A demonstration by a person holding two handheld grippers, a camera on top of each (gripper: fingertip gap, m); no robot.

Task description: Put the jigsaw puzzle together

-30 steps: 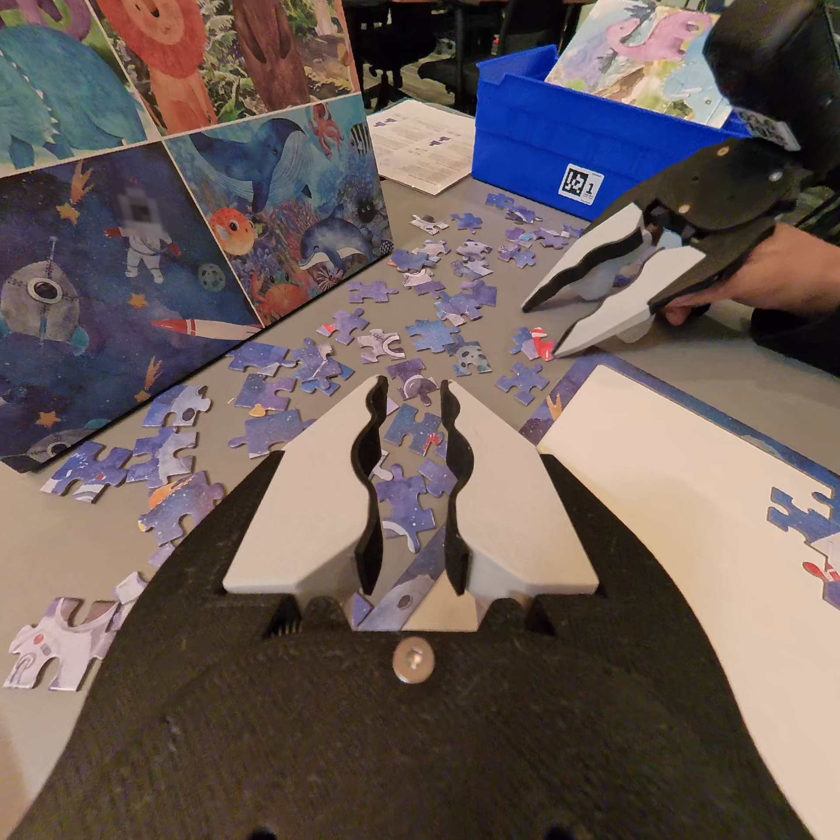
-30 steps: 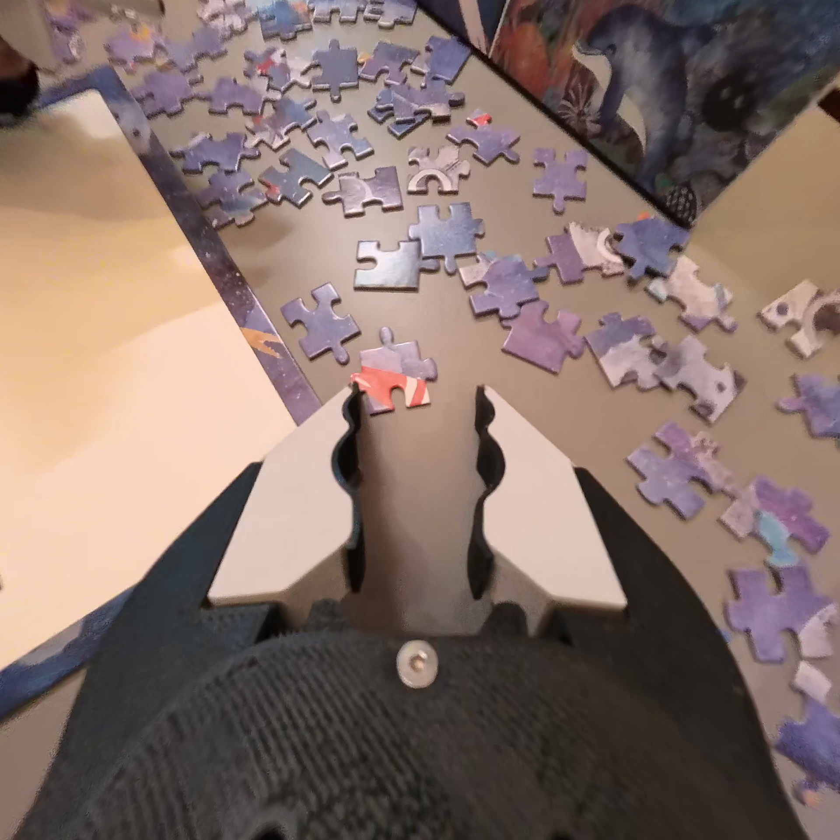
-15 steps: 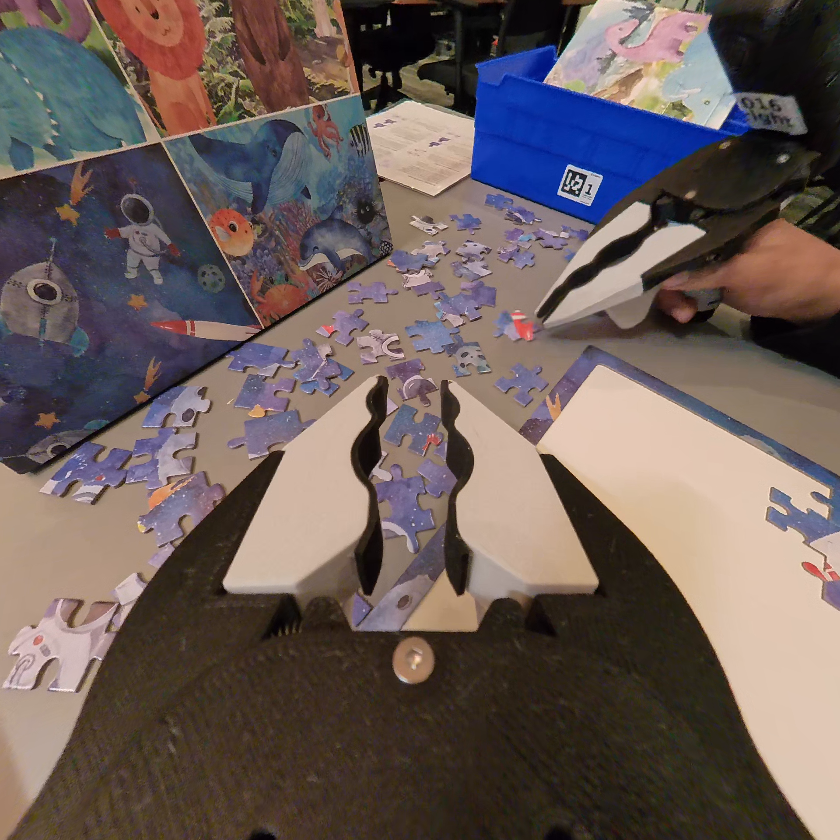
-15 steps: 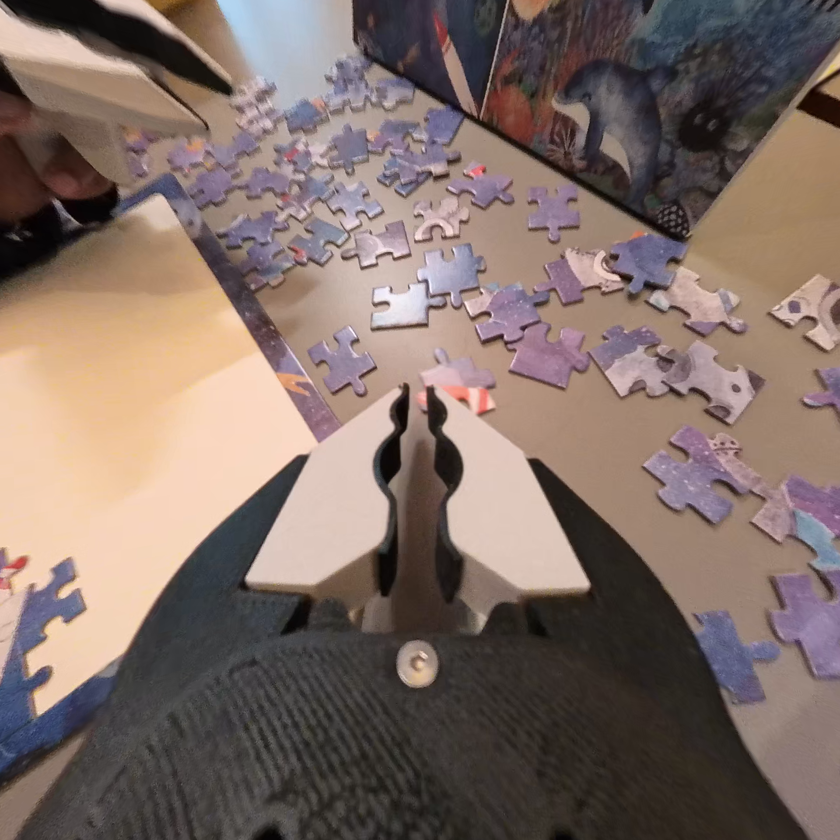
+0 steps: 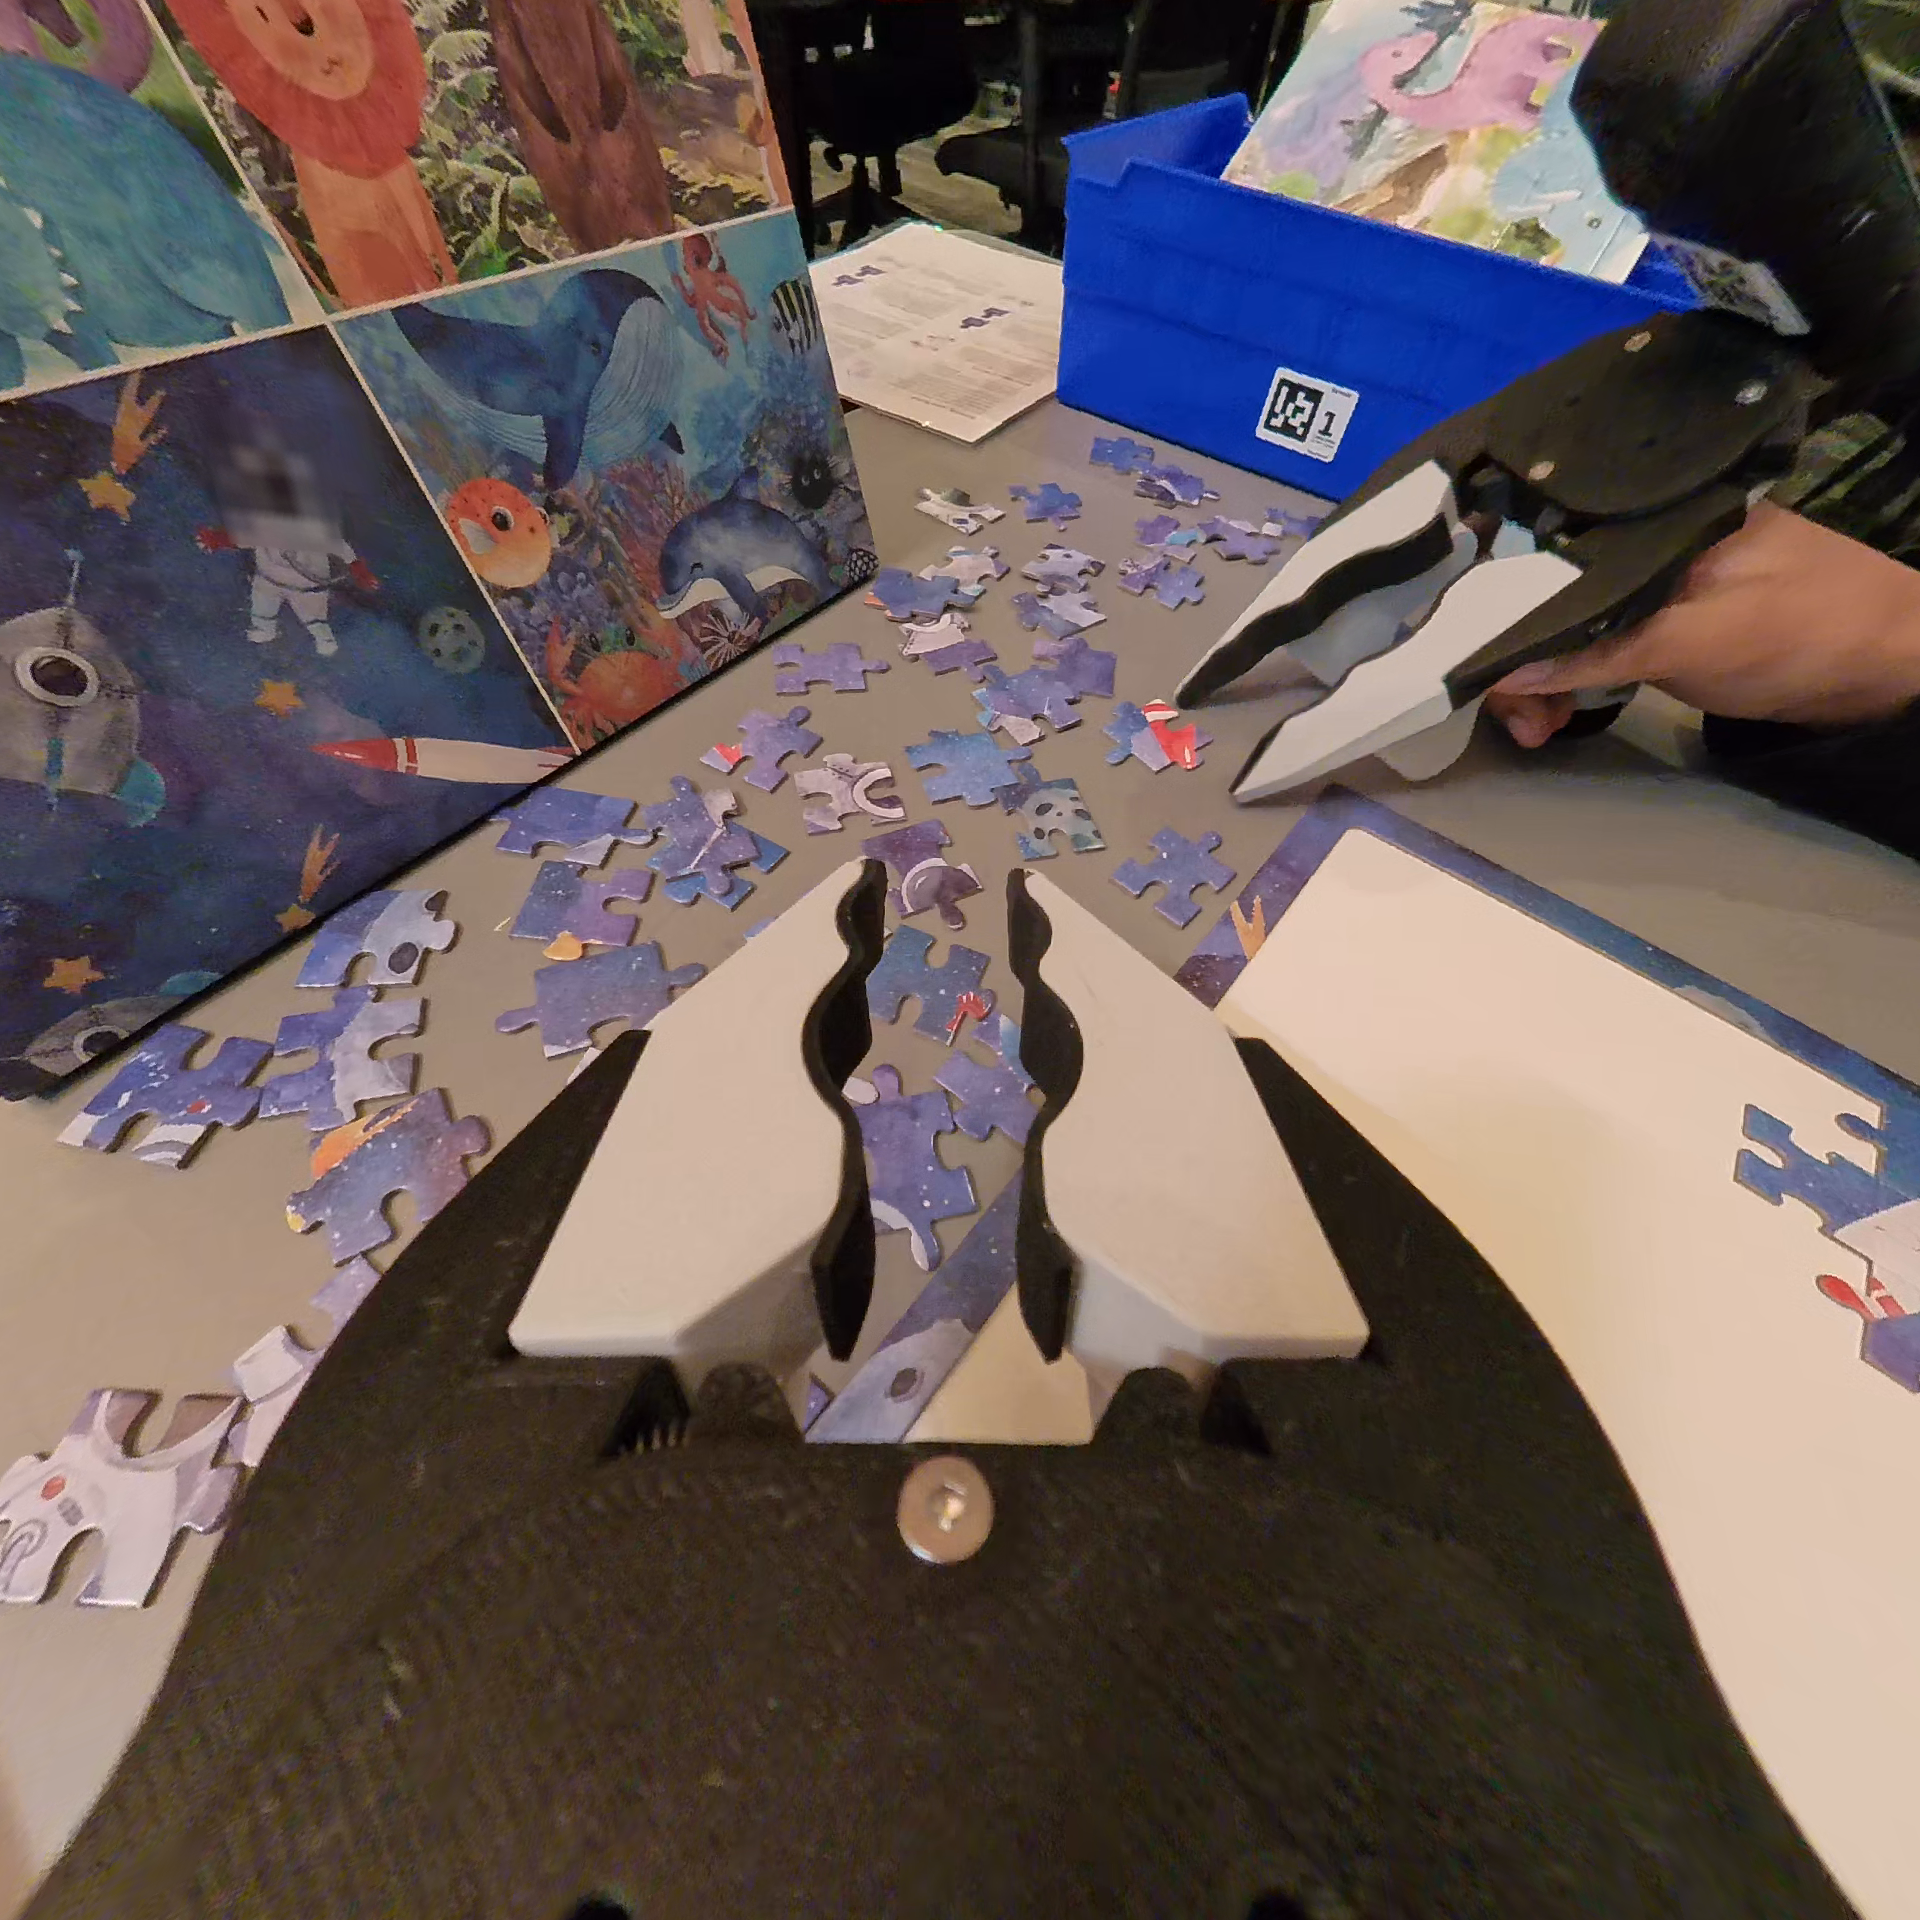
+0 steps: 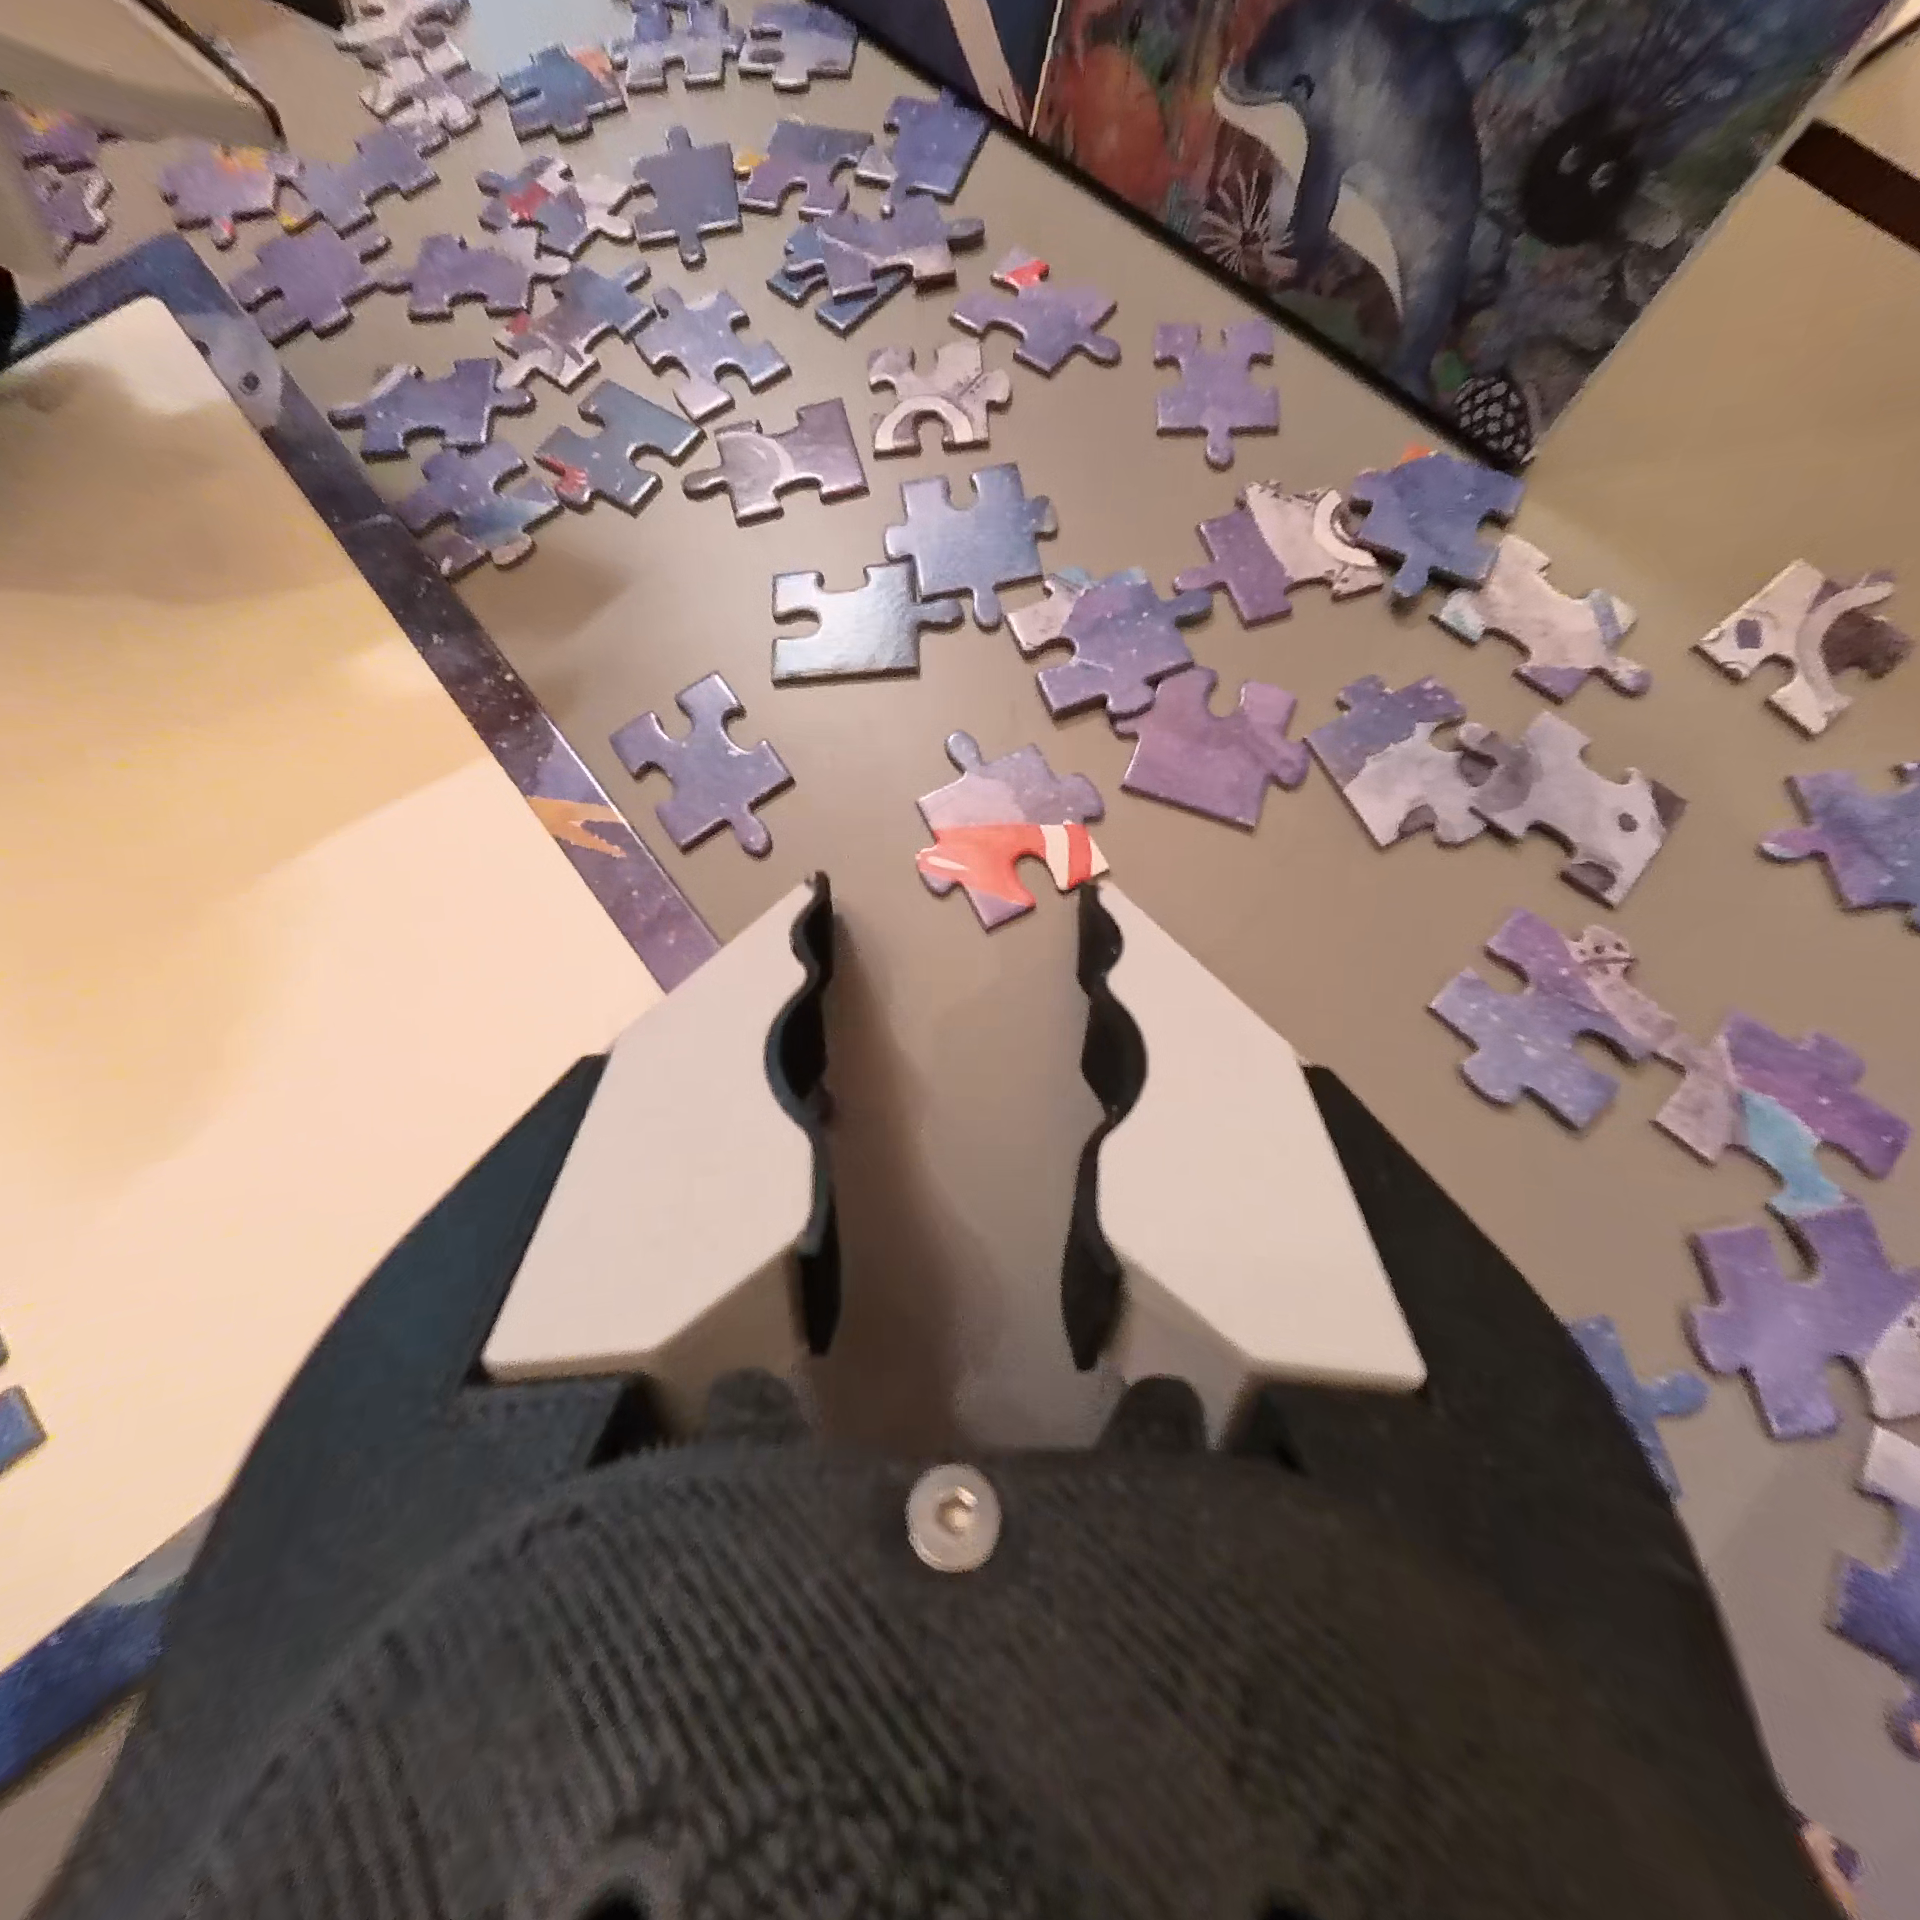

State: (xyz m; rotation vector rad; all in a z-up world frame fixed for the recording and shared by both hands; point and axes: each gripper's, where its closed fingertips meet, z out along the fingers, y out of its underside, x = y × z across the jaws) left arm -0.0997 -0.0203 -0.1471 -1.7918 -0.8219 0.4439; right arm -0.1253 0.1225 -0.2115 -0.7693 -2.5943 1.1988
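Jigsaw pieces (image 6: 966, 540) lie scattered face up on the grey table (image 6: 1299, 935), between the propped picture board (image 5: 416, 468) and the cream puzzle tray (image 5: 1507, 1195). Most are blue or violet; some overlap, others lie singly. One red-and-white piece (image 6: 1008, 836) rests alone on bare table, with clear surface on its near side and a loose blue piece (image 6: 707, 764) to its left, just beside the tray's blue border. The right claw (image 6: 951, 894) hovers directly before this piece, jaws spread and empty; the right fingertip (image 6: 1091, 909) sits at the piece's near corner, though contact cannot be confirmed. In the left wrist view the right claw (image 5: 1210, 743) angles down toward the same piece (image 5: 1158, 736), held by a hand (image 5: 1745, 634). The left claw (image 5: 945, 883) is released and empty, poised above pieces beside the tray's corner. The tray is largely bare, with a few joined pieces (image 5: 1849, 1247) at its far right edge. A blue bin (image 5: 1195, 301) and a printed sheet (image 5: 935, 322) stand beyond the scatter.
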